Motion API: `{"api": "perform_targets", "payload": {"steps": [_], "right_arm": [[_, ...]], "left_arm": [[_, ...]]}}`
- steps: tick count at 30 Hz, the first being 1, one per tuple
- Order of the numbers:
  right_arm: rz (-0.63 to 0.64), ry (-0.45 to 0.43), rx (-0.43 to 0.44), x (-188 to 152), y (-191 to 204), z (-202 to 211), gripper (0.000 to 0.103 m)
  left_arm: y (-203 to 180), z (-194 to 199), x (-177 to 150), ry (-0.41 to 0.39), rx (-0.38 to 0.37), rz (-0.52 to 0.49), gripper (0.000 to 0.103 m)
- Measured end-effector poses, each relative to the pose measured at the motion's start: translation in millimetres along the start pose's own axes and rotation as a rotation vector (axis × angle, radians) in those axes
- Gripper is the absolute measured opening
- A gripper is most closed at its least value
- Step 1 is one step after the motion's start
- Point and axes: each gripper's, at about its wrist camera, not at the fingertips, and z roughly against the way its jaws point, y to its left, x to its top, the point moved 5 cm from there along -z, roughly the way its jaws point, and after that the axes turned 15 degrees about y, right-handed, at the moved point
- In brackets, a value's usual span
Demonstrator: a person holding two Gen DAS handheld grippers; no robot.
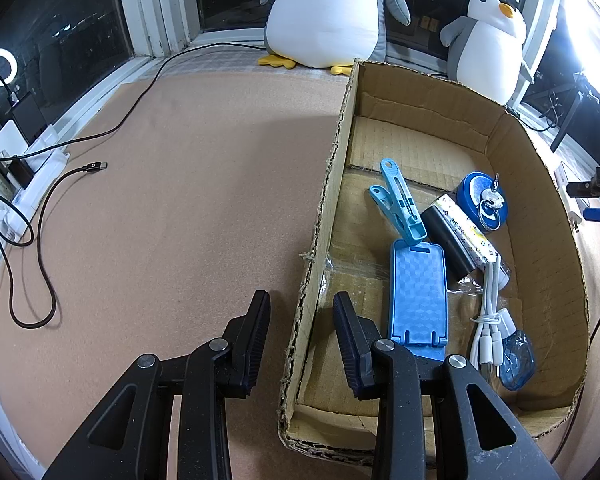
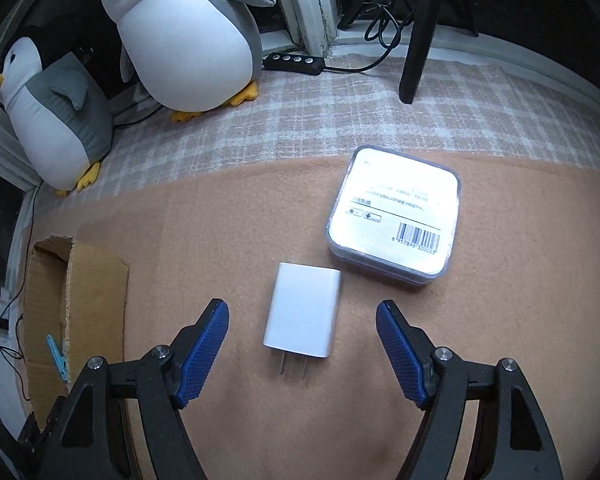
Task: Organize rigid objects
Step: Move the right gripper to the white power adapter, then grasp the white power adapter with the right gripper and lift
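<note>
Right wrist view — right hand-held gripper (image 2: 302, 342) spread wide around white charger (image 2: 303, 316), untouched; left hand-held gripper (image 1: 302, 328) spread astride cardboard box (image 1: 320, 216) wall.

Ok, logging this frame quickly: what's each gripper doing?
Left gripper: open, empty, straddling the cardboard box wall.
Right gripper: open, empty, around the white charger.

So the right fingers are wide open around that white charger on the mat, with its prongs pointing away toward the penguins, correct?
Not quite. In the right wrist view the white charger does lie on the mat between the open right fingers, but its prongs point back toward the gripper, not toward the penguins.
</note>
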Motion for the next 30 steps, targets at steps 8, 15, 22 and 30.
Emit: {"api": "perform_targets", "payload": {"steps": [8,15,22,30], "right_arm": [[0.015,0.041,-0.037,6,5,-12,0.05],[0.03,0.06,-0.063,8,5,-16,0.036],[0.06,0.058,-0.071,6,6,-14,0.035],[0.097,0.024,-0.007,-11,19,9,0.033]], "left_arm": [[0,0,1,0.0,-0.002,0.001,0.036],[0,0,0,0.0,-0.001,0.001,0.036],[0,0,1,0.0,-0.002,0.001,0.036],[0,0,1,-0.001,-0.002,0.002,0.036]]}}
